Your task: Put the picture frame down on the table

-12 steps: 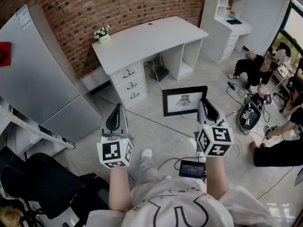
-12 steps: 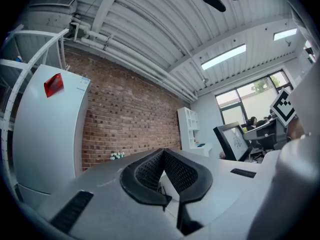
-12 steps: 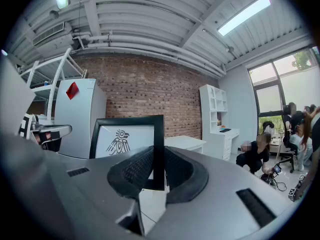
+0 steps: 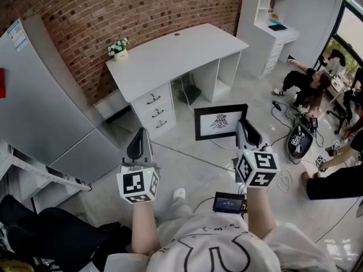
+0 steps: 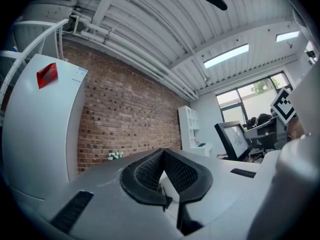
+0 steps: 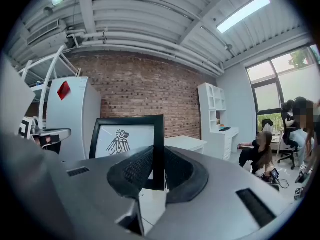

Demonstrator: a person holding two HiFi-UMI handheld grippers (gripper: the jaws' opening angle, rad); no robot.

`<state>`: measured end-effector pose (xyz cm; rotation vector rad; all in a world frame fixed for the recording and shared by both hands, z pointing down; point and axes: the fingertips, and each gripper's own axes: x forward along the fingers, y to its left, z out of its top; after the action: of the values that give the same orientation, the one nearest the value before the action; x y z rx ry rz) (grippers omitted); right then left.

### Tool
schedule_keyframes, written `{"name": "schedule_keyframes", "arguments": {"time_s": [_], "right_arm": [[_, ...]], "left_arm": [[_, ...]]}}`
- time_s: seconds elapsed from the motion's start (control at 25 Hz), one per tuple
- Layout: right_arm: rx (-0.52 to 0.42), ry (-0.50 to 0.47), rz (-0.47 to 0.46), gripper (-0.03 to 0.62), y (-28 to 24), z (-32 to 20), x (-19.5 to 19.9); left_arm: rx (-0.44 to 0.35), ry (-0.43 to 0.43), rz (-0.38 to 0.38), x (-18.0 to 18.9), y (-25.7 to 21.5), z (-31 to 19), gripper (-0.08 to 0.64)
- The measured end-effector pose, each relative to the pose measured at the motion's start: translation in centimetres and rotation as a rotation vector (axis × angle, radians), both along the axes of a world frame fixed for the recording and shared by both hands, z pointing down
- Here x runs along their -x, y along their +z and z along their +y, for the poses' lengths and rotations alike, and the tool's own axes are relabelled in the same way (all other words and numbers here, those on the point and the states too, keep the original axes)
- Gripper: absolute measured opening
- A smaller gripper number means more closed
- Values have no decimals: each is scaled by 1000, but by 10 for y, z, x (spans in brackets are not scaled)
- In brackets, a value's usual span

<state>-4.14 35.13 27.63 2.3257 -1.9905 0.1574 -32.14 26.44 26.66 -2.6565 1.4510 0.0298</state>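
Note:
The picture frame [image 4: 220, 121] is black with a white print of a bird emblem. It hangs upright in the air over the floor, in front of the white table [image 4: 176, 50]. My right gripper [image 4: 244, 128] is shut on the frame's right edge. In the right gripper view that edge [image 6: 158, 149] runs upright between the two pads, and the print [image 6: 122, 140] shows to the left. My left gripper [image 4: 139, 142] is shut with nothing in it, well left of the frame. The left gripper view shows its pads meeting [image 5: 162, 154] and the frame [image 5: 233, 140] off to the right.
A small pot of white flowers [image 4: 118, 48] stands on the table's far left corner; drawers [image 4: 154, 101] sit under it. A tall grey cabinet [image 4: 39, 89] is at the left, a white shelf unit [image 4: 272, 21] at the back right. People [image 4: 303, 84], cables and a small screen [image 4: 229, 202] are on the floor.
The head view has shifted slightly, so the table sits a little lower in the picture. Both grippers and the frame keep the same pose.

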Motion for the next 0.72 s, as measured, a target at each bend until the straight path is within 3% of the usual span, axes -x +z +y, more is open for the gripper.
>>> {"name": "schedule_keyframes", "arguments": {"time_s": [0.72], "right_arm": [[33,19,27,63,-3,-160,22]], "left_arm": [[22,48,18,16,5,-168,9]]}}
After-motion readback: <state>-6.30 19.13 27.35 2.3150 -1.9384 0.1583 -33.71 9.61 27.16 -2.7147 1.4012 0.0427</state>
